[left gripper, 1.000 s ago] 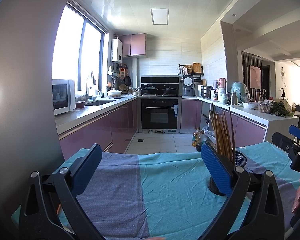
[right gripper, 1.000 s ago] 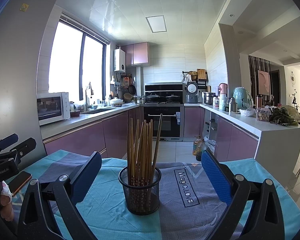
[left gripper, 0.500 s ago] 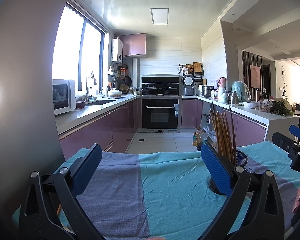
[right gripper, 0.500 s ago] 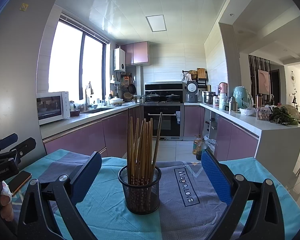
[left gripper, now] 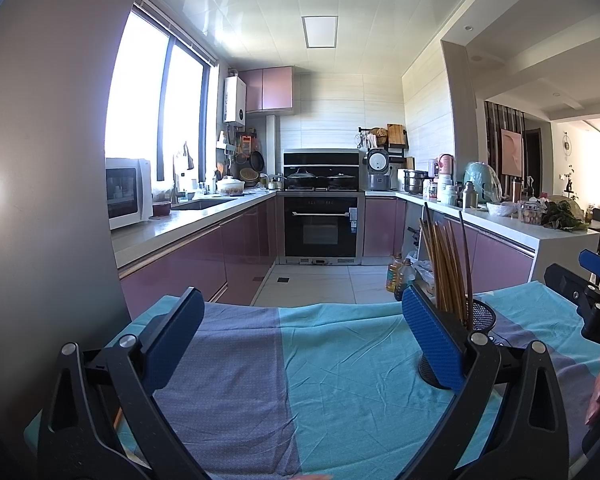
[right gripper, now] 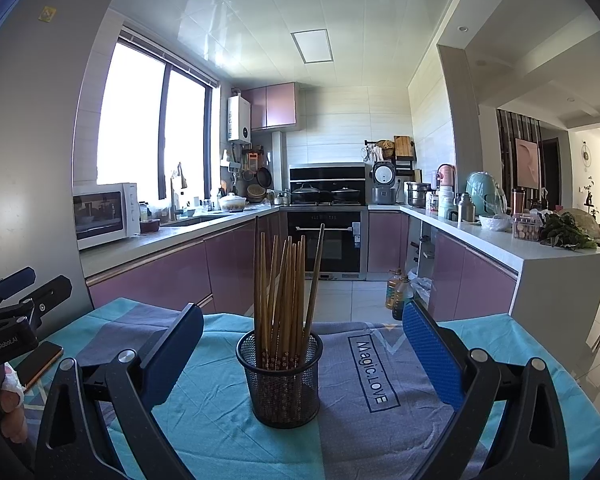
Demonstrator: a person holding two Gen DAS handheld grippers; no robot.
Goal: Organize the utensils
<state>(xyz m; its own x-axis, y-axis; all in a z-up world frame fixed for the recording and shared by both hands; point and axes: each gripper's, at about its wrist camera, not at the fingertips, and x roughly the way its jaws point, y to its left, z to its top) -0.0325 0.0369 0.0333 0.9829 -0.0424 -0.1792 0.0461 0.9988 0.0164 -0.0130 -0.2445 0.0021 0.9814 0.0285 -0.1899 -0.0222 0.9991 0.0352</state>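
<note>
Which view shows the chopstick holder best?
The right wrist view: the black mesh holder stands whole and centred between open fingers, chopsticks upright inside. In the left wrist view, that gripper's own finger hides most of it, leaving only its right side.

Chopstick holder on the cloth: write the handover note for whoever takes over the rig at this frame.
Left gripper: open, empty, over bare tablecloth.
Right gripper: open, empty, lined up on the mesh holder.
Chopsticks all stand upright in the holder, mid-table; none lie loose on the cloth in view.
Done: nothing visibly sorted or gripped.
Left: likely close the right gripper on the chopsticks or holder and start organizing.
</note>
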